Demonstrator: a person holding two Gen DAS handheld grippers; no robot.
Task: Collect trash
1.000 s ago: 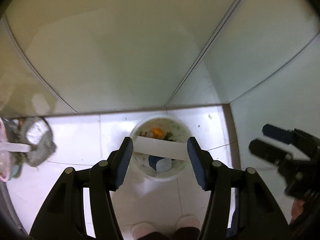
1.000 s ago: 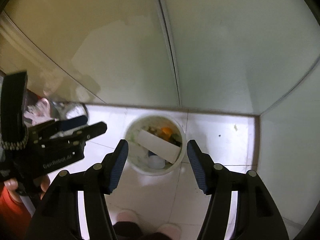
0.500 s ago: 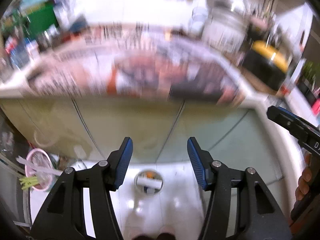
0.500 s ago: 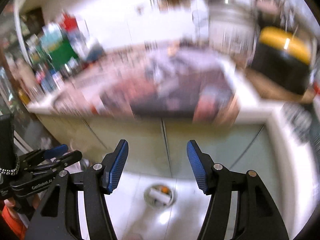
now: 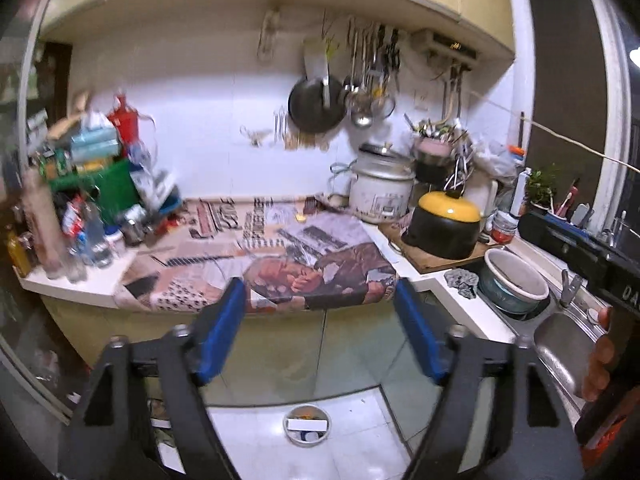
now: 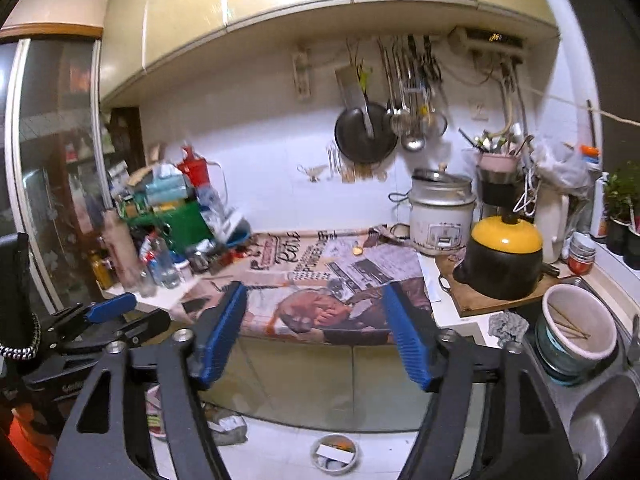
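I have both grippers raised in front of the kitchen counter (image 6: 448,312), pointing slightly downward at it. The left gripper (image 5: 320,332) has its blue pads spread wide with nothing between them; its jaws have just been opening. The right gripper (image 6: 316,332) is released too, jaws likewise just opened further, empty between the pads.

The trash bin (image 5: 306,424) sits on the white tiled floor below the cabinet doors, small in both views. A white rectangular piece lies across its mouth (a carton or card, I think, though it is too small to be sure), with something orange behind it. In the right wrist view the bin (image 6: 335,452) is low, between the two fingers.

On the counter a printed newspaper (image 6: 332,280) is spread over the front edge. To its right stand a white rice cooker (image 6: 442,216) and a black pot with a yellow lid (image 6: 502,256) on a wooden board. A dark pan (image 5: 316,106) hangs on the wall.
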